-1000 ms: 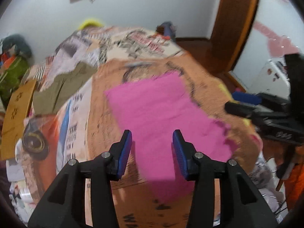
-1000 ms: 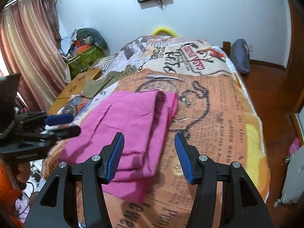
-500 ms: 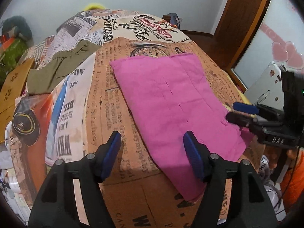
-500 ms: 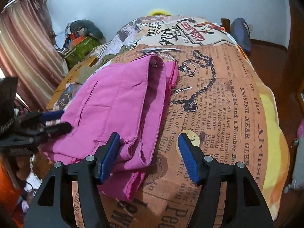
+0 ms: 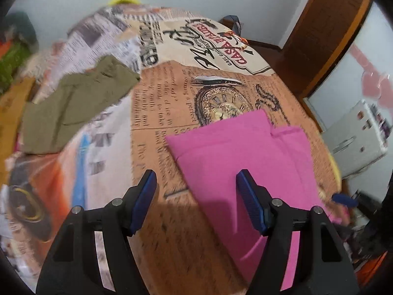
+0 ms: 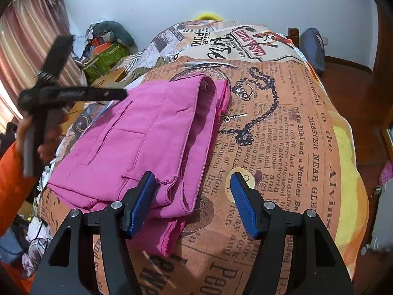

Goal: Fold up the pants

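Pink pants lie folded in layers on a bed with a newspaper-print cover. They also show in the left wrist view. My right gripper is open and empty, low over the near right corner of the pants, with its left finger over the cloth. My left gripper is open and empty above the left edge of the pants. It also shows at the left of the right wrist view, held in a hand.
An olive green garment lies on the bed's far left. Clutter and bags sit by the curtain. A dark bag is by the headboard. A white appliance stands right of the bed.
Both grippers have opened wider. The left gripper swung left, so the pants now sit to its right. The right gripper moved closer to the near corner of the pants.
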A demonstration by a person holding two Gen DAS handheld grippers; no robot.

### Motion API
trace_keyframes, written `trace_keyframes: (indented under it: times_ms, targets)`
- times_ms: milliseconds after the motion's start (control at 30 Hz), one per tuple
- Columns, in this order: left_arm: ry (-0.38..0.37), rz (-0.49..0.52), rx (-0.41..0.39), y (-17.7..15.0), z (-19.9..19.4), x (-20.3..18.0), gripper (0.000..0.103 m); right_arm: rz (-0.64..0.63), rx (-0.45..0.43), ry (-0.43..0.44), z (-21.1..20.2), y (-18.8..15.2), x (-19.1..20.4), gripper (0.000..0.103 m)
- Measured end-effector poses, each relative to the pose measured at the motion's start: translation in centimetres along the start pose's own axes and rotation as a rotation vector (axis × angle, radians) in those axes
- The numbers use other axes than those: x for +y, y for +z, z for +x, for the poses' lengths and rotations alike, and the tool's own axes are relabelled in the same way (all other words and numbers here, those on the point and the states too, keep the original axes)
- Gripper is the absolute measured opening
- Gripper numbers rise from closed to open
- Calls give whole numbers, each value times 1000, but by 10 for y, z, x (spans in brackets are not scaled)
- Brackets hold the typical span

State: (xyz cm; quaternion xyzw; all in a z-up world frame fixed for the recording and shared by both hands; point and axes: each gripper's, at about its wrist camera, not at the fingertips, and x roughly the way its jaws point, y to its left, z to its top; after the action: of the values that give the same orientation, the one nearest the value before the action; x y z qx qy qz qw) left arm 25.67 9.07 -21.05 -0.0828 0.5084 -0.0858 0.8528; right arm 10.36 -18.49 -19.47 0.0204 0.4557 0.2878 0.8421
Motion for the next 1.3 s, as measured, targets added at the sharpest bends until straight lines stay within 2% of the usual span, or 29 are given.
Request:
trace_keyframes:
  times_ms: [167, 400, 467, 500, 567, 667, 967, 1100, 1300]
  targets:
    - [-87, -43, 92, 13, 36, 12, 68, 5, 3, 7, 1, 1, -2, 60]
    - [-102, -18, 100, 26, 52, 12, 68, -2, 10, 9, 2, 3, -4, 60]
    - [-107, -20, 100, 31, 55, 14, 63, -4, 11, 8, 3, 4, -4, 60]
    - [-101, -25, 98, 32, 57, 15, 60, -4, 10, 7, 3, 3, -3, 60]
    - [-65, -16, 97, 34, 59, 15, 35, -2, 8, 6, 2, 3, -4, 60]
    - [-46, -17, 101, 34, 60, 17, 15, 0, 7, 1, 2, 3, -3, 60]
    - [32, 23, 69, 10, 36, 13, 8, 12, -14, -91, -10, 11, -11, 60]
    - [92, 55, 37, -13, 13, 11, 7, 14, -52, -104, -23, 17, -12, 60]
    - [133, 44, -12, -55, -29, 15, 5, -28, -87, -108, -32, 26, 0, 60]
